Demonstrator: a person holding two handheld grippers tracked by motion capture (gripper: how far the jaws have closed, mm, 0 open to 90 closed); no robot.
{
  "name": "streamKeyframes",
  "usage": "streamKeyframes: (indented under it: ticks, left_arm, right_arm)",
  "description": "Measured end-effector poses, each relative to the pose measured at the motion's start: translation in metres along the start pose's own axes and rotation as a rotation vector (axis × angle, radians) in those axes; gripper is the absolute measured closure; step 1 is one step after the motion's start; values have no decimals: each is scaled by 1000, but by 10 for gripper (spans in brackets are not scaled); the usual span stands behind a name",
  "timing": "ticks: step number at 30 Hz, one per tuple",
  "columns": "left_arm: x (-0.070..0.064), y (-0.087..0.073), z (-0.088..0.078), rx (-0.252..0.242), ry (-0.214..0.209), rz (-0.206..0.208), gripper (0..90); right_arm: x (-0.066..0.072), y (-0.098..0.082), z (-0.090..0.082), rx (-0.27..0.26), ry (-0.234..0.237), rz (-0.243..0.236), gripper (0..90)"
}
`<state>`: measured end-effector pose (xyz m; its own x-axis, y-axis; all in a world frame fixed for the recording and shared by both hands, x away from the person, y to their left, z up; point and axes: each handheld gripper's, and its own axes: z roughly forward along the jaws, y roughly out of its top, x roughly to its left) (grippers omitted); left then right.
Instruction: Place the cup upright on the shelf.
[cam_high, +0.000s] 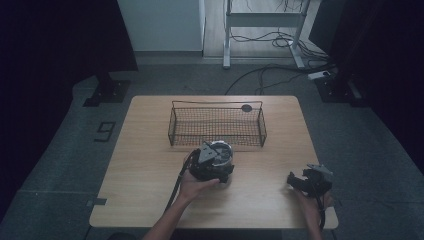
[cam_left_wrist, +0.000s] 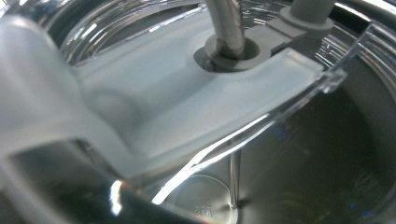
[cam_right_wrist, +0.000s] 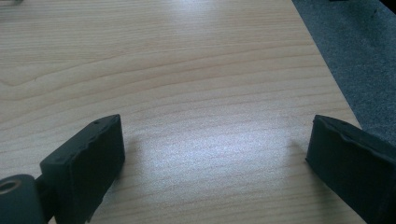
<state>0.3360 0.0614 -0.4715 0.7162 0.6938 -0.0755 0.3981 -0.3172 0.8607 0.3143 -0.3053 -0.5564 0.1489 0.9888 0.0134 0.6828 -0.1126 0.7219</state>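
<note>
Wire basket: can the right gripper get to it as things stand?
Probably yes. The right gripper rests open near the table's right edge, with bare tabletop between it and the wire basket.

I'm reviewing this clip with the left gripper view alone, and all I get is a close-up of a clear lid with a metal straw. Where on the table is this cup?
Observer: The cup stands near the middle of the table, just in front of a wire basket. The left tool is right over it.
Operator: And what is the other hand doing?
Observer: The right tool sits low near the table's front right corner, well apart from the cup. Its jaws are wide open over bare wood with nothing between them.
</note>
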Motion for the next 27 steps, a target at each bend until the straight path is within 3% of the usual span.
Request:
streamKeyframes:
  ticks: [9, 27]
  left_arm:
    - [11, 11, -19, -8, 31, -18, 37]
    - [26, 22, -40, -41, 48, -56, 37]
  right_arm:
    - [0, 0, 0, -2, 0, 2, 43]
    - [0, 0, 0, -2, -1, 3, 43]
